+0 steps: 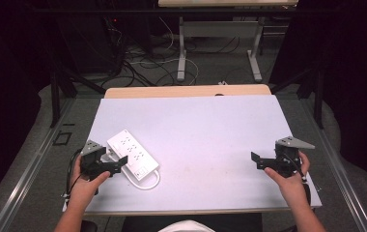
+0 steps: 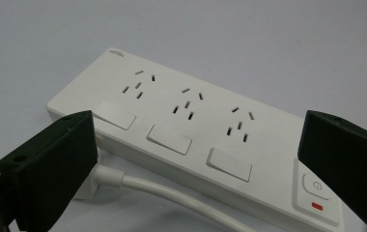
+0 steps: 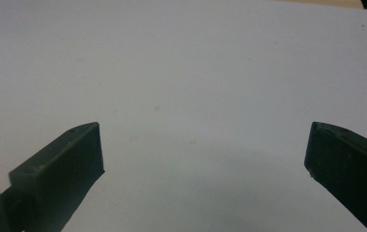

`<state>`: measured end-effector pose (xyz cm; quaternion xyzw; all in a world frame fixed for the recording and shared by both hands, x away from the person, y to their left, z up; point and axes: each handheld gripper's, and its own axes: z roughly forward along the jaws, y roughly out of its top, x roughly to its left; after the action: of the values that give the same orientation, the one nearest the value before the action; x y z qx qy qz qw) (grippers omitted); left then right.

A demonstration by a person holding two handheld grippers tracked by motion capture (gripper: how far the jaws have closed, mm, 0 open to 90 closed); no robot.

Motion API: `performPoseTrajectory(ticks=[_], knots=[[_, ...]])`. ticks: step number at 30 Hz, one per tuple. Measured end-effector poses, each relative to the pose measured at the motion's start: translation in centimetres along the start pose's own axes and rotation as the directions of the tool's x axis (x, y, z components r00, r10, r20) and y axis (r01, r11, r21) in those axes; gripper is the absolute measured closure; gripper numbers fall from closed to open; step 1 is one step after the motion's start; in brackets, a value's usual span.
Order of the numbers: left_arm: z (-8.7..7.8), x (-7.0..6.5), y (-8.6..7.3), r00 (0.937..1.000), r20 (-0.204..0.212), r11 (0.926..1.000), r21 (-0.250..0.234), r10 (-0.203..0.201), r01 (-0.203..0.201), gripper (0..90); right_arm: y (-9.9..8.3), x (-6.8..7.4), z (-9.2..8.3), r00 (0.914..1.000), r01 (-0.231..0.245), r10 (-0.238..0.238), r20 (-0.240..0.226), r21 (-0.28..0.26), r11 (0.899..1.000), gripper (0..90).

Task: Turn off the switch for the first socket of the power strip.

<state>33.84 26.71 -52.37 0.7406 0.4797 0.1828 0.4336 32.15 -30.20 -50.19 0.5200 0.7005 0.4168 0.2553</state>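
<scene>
A white power strip [image 1: 132, 153] with three socket groups lies flat at the table's front left, its white cable [image 1: 148, 182] looping at its near side. My left gripper [image 1: 117, 164] hovers at the strip's near-left side, jaws open and pointing at it. In the left gripper view the strip [image 2: 191, 121] lies between and beyond the spread jaws of that gripper [image 2: 198, 128], untouched; its cable [image 2: 162, 191] runs below, and a switch with a red mark [image 2: 317, 191] sits at its right end. My right gripper [image 1: 259, 162] is held at the front right, open [image 3: 203, 133] over bare table.
The pale table top [image 1: 205, 125] has a wooden strip [image 1: 186, 91] along its far edge. Beyond it the floor holds tangled cables [image 1: 143, 63] and the white legs of another desk [image 1: 181, 53]. Dark frame posts [image 1: 54, 96] flank the table.
</scene>
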Motion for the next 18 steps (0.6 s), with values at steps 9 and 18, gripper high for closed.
performPoseTrajectory(ticks=[9, 18], knots=[[-0.4, -0.5, 0.4, 0.9997, 0.025, 0.9999, -0.013, -0.005, 0.005, 0.4, -1.5, 0.0, 0.1, 0.9994, 0.032, -0.032, 0.011, 0.004, 0.999, 0.0], [-0.3, -1.0, 0.1, 0.9993, 0.034, 0.9998, 0.015, 0.013, -0.013, 0.4, -2.2, 0.0, 0.2, 0.9991, 0.037, -0.037, 0.023, -0.002, 0.999, 0.0]])
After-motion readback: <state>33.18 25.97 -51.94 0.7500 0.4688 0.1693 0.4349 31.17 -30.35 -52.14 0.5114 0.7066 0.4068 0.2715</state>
